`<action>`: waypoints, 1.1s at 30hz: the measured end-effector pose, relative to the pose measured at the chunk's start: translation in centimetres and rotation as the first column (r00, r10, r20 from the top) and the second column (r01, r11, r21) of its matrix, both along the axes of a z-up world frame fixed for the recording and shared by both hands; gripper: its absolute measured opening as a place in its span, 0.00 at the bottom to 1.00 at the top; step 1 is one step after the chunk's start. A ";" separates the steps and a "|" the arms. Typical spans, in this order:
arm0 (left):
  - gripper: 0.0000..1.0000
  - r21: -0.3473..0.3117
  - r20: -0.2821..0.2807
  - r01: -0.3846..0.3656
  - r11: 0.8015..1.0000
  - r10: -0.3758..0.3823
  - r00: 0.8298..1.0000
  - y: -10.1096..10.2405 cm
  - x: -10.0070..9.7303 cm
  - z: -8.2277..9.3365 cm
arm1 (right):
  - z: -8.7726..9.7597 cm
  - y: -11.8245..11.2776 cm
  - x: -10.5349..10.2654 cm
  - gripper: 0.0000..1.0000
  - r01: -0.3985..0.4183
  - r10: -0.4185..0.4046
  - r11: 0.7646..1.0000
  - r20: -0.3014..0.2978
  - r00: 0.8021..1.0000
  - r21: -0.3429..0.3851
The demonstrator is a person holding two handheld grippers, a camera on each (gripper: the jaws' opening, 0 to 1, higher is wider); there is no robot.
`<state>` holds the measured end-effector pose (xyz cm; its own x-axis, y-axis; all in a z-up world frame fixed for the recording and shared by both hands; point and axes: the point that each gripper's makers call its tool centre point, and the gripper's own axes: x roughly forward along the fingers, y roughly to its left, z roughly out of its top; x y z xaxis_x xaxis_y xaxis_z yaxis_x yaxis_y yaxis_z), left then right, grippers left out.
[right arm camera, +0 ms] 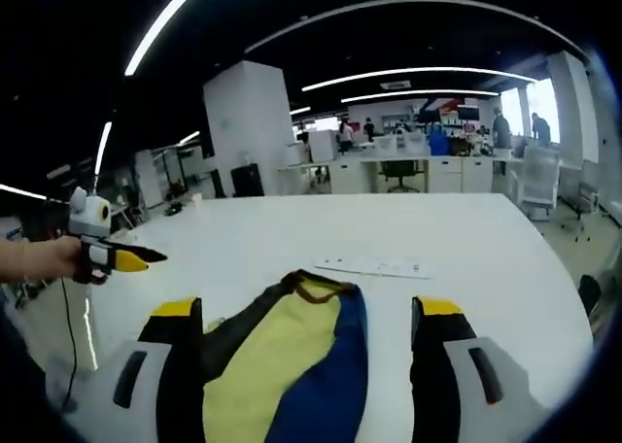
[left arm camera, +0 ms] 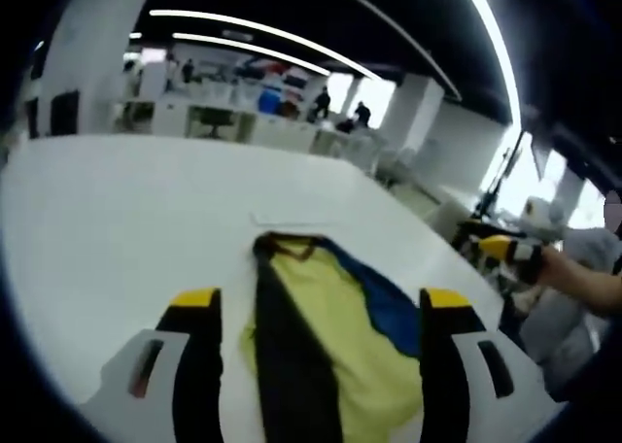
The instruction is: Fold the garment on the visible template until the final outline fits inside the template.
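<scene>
Garment [left arm camera: 326, 336] lying crumpled on the white tabletop [left arm camera: 117, 229], lower centre of both views | looking light, limp, prone to sliding (judgement); pinching edges near the collar [right arm camera: 316, 286] seems best | left gripper [left arm camera: 319, 312] and right gripper [right arm camera: 303, 317] fingers spread, grasping nothing.

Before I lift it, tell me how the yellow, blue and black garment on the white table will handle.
The yellow, blue and black garment will probably be floppy: it lies rumpled, with soft folds, on the white table. It looks thin, so likely light and prone to sag between the open left gripper and right gripper. It may slide easily on the smooth tabletop.
</scene>
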<state>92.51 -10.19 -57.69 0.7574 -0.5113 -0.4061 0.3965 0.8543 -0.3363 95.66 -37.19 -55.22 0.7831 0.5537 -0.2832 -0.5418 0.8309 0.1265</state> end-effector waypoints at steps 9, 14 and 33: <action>0.95 0.005 0.044 0.030 1.000 -0.030 0.999 -0.6 -3.1 2.0 | 0.4 -1.5 -2.9 0.96 0.034 -0.034 0.999 -0.011 0.999 -0.006; 0.99 0.025 0.054 0.050 0.998 -0.051 0.997 -1.4 -5.1 2.6 | 0.2 -1.8 -5.1 0.98 0.020 -0.021 0.999 -0.016 1.000 -0.039; 1.00 0.079 0.038 0.003 0.997 -0.006 0.999 -0.1 -11.5 2.6 | -1.7 -4.8 -11.9 1.00 0.034 -0.039 0.996 -0.069 0.997 -0.078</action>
